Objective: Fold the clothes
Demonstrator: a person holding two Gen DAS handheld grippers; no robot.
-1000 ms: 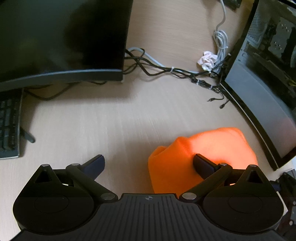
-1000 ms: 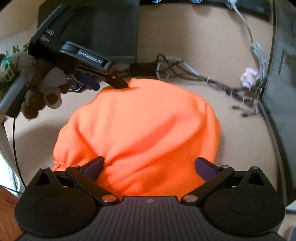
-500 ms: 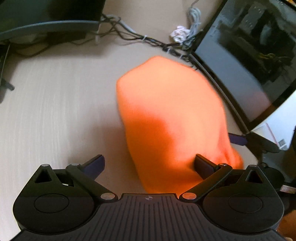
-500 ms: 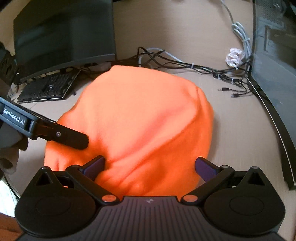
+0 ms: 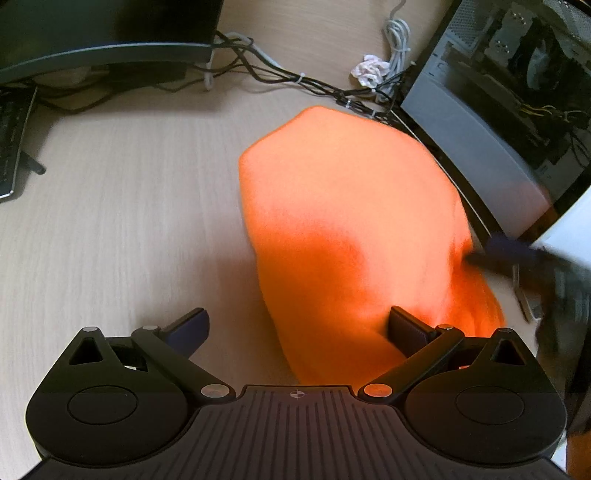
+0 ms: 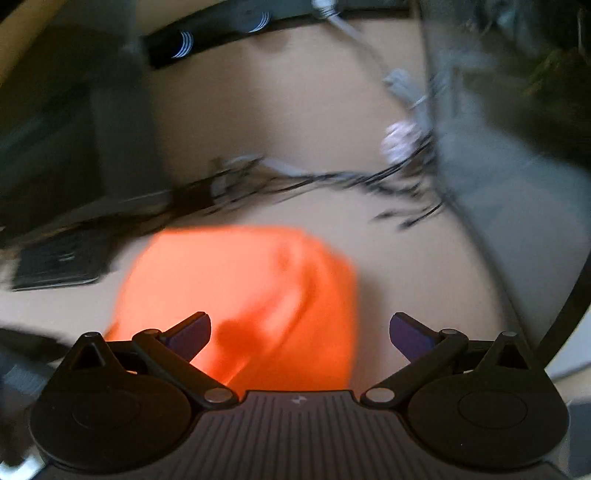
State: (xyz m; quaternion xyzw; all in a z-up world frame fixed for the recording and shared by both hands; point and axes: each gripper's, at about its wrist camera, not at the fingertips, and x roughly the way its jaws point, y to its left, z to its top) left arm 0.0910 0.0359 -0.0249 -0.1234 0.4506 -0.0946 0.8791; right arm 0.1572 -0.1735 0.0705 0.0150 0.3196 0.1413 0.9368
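Note:
An orange fleece garment [image 5: 351, 229] lies bunched in a rounded heap on the pale wooden table [image 5: 110, 221]. My left gripper [image 5: 299, 325] is open just above its near end, with the right finger [image 5: 406, 328] over the cloth and the left finger over bare wood. The right gripper [image 5: 517, 254] shows as a dark blur at the garment's right edge. In the motion-blurred right wrist view, the garment [image 6: 251, 288] sits low and centre. There my right gripper [image 6: 301, 325] is open and holds nothing, its left finger over the cloth.
A dark monitor [image 5: 103, 33] and a keyboard [image 5: 11, 144] stand at the back left. Tangled cables [image 5: 295, 77] and a crumpled tissue [image 5: 369, 68] lie behind the garment. A computer case with a glass side [image 5: 498, 110] walls off the right. Bare wood lies left of the garment.
My right gripper has swung quickly away from the garment, so its view is blurred and the cloth looks smaller. The left gripper has hardly shifted over the garment's near end.

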